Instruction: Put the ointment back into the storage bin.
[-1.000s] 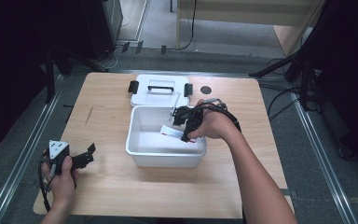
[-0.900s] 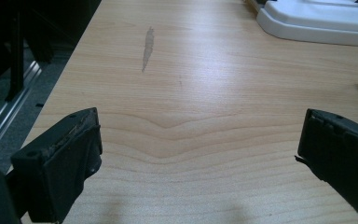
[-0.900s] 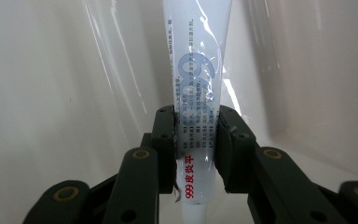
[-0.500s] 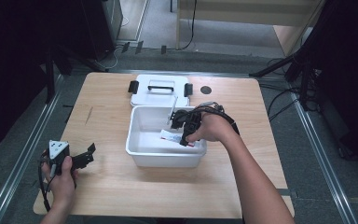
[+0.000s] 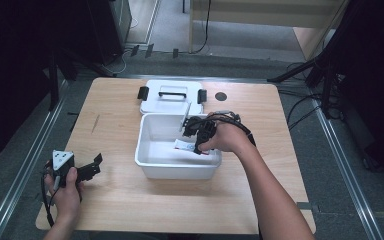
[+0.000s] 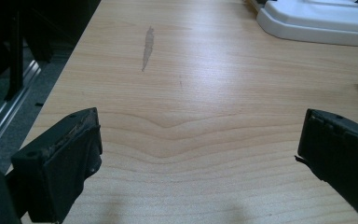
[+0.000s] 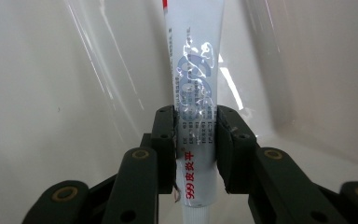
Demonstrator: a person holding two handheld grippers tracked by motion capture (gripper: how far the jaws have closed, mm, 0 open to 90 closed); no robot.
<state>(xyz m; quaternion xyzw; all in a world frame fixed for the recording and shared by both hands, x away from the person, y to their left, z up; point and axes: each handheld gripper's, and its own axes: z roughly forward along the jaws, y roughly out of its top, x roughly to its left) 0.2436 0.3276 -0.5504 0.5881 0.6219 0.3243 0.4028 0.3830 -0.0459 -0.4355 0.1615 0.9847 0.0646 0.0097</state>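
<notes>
While the right gripper (image 5: pixel 198 134) reaches down into the white bin (image 5: pixel 152 161), its fingers (image 7: pixel 165 140) are closed on a tube (image 7: pixel 196 116), pinching it across its width on both flat sides. The tube is white and glossy, with a red band near its far end, a pale blue swirl logo mid-body, small grey print, and red characters reading "999" plus further script near the ribbed cap end, which lies closest to the right gripper view's camera. In the high view the tube (image 5: pixel 186 146) sits inside the bin, toward the bin's right side, just under the right hand (image 5: pixel 225 137). Whether it touches the bin floor cannot be told.

Landmark: the bin, mid-desk (image 5: pixel 130 200). Behind the bin, touching or just beside its far rim, lies a white lid (image 5: pixel 172 97) with a handle and two black latches. A small dark round spot (image 5: pixel 221 96) marks the desk right of the lid.

Left gripper (image 5: pixel 87 169): well apart from the bin, to its left and nearer the person, held in the left hand (image 5: pixel 65 192) low over bare wood. Its fingers (image 6: pixel 63 163) stand wide apart with nothing between them. A grey scuff (image 6: pixel 147 46) shows on the desk ahead of them.
</notes>
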